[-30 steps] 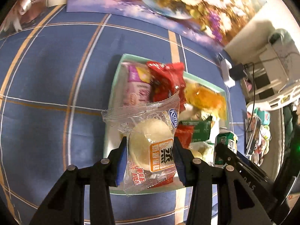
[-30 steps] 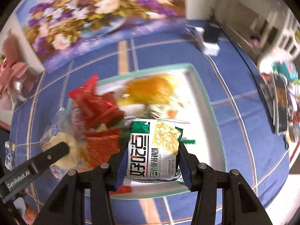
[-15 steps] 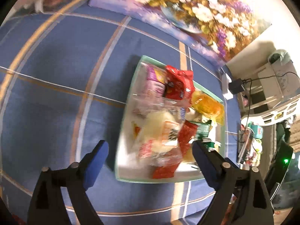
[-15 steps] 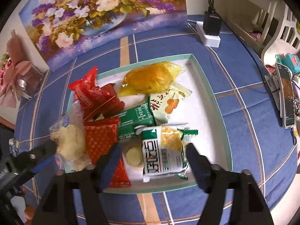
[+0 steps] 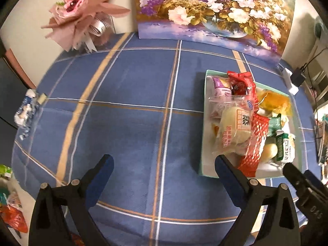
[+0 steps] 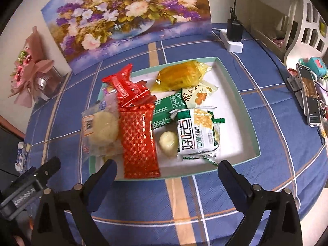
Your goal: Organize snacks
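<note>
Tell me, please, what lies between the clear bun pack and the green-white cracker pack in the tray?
In the right wrist view, a red patterned packet and a small pale round sweet lie between the bun pack and the cracker pack, inside the tray.

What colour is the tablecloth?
Blue tablecloth with white and tan plaid lines, clearest in the left wrist view.

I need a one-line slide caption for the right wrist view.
Right gripper opening, empty, above a green-rimmed tray holding snack packets on a blue plaid tablecloth.
</note>
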`<state>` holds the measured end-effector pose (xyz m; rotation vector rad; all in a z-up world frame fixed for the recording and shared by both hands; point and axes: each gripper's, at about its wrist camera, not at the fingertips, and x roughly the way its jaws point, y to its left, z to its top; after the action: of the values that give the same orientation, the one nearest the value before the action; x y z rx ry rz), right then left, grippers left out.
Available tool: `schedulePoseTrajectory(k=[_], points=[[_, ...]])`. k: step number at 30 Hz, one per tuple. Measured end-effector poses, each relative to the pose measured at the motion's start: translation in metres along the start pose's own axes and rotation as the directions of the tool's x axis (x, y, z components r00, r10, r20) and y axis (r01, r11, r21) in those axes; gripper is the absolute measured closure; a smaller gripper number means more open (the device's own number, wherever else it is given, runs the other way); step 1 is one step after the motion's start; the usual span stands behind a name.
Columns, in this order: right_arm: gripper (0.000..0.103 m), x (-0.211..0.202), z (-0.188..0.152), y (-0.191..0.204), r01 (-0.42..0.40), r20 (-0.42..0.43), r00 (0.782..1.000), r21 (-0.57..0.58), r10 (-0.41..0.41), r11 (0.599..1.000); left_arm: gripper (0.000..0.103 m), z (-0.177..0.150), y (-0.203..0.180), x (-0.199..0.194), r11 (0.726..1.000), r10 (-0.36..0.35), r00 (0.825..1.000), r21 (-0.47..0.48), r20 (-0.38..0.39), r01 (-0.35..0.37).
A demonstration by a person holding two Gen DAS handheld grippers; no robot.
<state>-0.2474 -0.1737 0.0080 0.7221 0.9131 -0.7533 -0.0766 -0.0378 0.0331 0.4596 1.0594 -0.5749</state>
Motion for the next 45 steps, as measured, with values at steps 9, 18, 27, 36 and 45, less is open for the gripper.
schedulePoseTrajectory(k=[9,18,27,36,45], points=[[0.003,-0.003,-0.005,0.006,-0.004,0.003,1.000,-0.030,0.004,1.000,0.004,-0.003,-0.006,-0.002,0.999,0.017,1.000,0.030,-0.002,-0.017],[0.003,-0.003,-0.005,0.014,0.012,0.012,1.000,-0.065,-0.011,0.998,0.004,-0.003,-0.004,0.003,0.999,0.028,0.999,0.025,-0.031,-0.028],[0.003,-0.003,-0.005,0.018,0.023,0.017,1.000,-0.088,-0.021,0.996,0.004,-0.002,-0.001,0.006,0.999,0.039,0.998,0.021,-0.044,-0.038],[0.003,-0.002,-0.006,0.021,0.027,0.014,1.000,-0.102,-0.026,0.994,0.004,-0.001,0.002,0.007,0.999,0.042,0.998,0.005,-0.054,-0.042],[0.003,-0.002,-0.006,0.022,0.028,0.012,1.000,-0.105,-0.027,0.994,0.004,-0.002,0.003,0.010,0.999,0.053,0.997,-0.005,-0.064,-0.054]])
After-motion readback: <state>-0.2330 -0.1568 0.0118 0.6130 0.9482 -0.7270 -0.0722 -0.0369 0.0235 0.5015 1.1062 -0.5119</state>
